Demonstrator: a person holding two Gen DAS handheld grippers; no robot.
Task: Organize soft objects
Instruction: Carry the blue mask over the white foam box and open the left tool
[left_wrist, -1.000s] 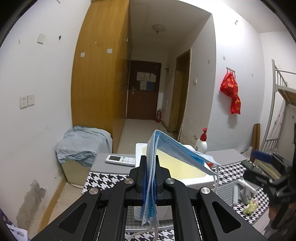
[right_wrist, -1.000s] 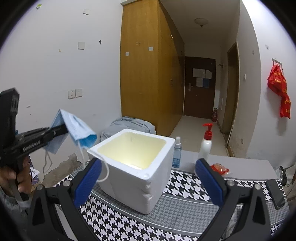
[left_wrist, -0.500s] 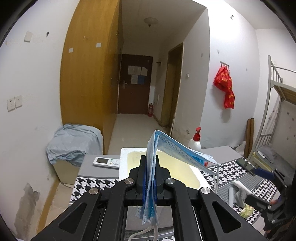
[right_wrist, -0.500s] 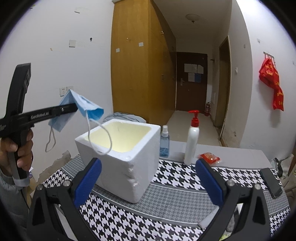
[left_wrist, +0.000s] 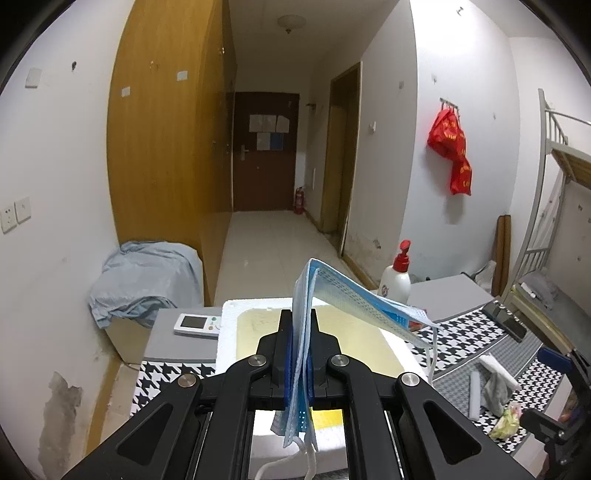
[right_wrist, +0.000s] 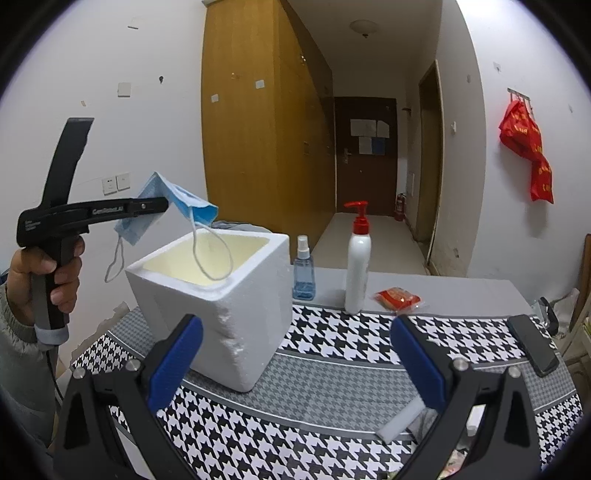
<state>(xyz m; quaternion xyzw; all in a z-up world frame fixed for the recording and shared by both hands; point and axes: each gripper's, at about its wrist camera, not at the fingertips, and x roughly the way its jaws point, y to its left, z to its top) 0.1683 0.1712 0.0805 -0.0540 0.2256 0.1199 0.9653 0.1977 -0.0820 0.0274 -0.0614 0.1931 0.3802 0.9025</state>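
My left gripper is shut on a blue face mask, which folds over and droops to the right above the white foam box. In the right wrist view the left gripper holds the mask over the box's left rim, and one ear loop hangs into the box's yellowish inside. My right gripper is open and empty, low over the houndstooth table, in front of the box.
A white pump bottle, a small blue spray bottle and a red packet stand behind the box. A phone lies at the right. A remote lies left of the box. Small soft items lie at the right.
My left gripper has carried the mask closer to the box, over its left rim, and the ear loop now hangs inside. The right gripper stays open, drifting slightly.
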